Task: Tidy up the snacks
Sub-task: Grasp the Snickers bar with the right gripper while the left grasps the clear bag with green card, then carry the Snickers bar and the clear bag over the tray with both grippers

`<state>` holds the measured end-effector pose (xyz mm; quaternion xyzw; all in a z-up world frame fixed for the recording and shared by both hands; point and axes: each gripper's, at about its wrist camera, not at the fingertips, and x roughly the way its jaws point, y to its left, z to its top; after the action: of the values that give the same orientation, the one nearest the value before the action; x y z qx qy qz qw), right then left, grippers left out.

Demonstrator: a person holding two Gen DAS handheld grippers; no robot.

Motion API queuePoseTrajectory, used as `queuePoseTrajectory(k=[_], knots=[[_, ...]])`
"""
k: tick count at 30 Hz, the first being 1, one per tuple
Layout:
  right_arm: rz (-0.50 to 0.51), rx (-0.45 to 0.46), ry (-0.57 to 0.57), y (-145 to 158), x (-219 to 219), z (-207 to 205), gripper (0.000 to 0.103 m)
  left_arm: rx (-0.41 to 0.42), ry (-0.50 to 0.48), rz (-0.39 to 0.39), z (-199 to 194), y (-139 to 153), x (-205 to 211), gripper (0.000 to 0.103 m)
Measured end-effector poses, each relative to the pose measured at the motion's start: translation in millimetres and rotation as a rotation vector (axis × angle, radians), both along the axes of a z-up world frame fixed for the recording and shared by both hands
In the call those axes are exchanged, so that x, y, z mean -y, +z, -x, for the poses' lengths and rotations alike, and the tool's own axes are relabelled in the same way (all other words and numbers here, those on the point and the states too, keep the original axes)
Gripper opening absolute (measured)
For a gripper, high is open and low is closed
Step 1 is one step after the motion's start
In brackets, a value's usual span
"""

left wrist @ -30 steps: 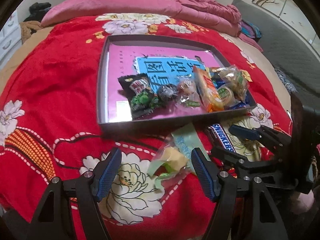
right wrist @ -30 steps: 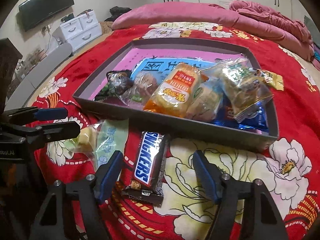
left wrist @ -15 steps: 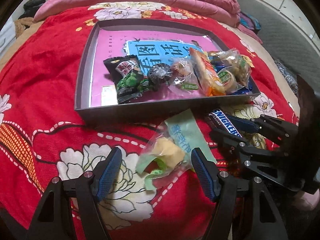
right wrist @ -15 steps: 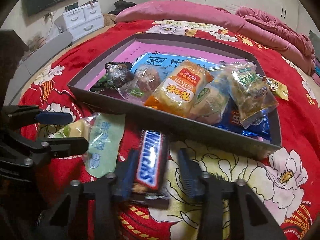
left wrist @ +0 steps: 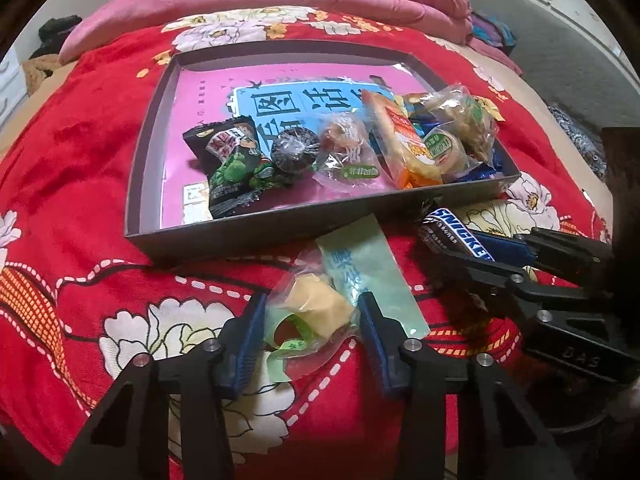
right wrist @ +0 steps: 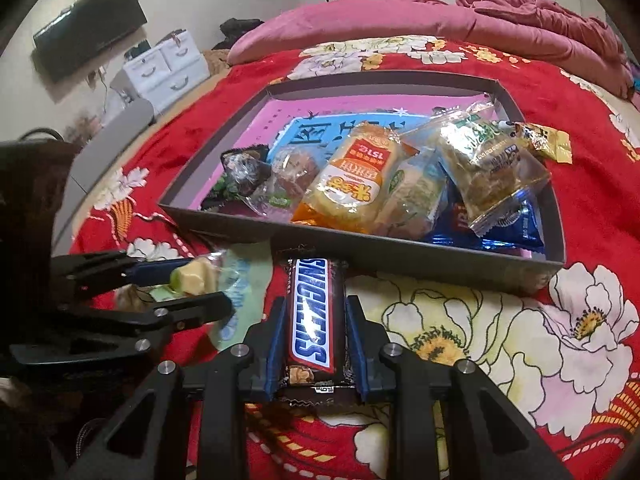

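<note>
Right gripper (right wrist: pixel 312 344): lower centre of frame, jaws just closed in, clamped on Snickers bar (right wrist: pixel 311 314) lying lengthwise between pads, just below tray (right wrist: pixel 400 252) front wall. Left gripper (left wrist: pixel 310 332): lower centre, jaws just narrowed, blue pads against both sides of clear pastry bag (left wrist: pixel 320 308) on red blanket (left wrist: pixel 80 168). Other snacks in tray, right half.

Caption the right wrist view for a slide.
Right gripper shut on a Snickers bar on the red blanket, just short of the snack-filled box.
</note>
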<state>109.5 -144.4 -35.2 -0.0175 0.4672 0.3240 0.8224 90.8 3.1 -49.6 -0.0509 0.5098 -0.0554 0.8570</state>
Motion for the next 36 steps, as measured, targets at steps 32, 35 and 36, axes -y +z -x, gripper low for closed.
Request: queuePoseTrajectory(k=[32, 35, 36], knots=[[-0.167, 0.069, -0.017, 35, 16, -1, 0.029, 0.102, 0.053, 0.074, 15, 60, -15, 0.044], [-0.171, 0.070, -0.020, 36, 17, 0, 0.029, 0.103, 0.058, 0.077, 15, 61, -16, 0.044], [-0.171, 0.072, -0.021, 36, 18, 0, 0.029, 0.104, 0.058, 0.078, 15, 61, -16, 0.044]])
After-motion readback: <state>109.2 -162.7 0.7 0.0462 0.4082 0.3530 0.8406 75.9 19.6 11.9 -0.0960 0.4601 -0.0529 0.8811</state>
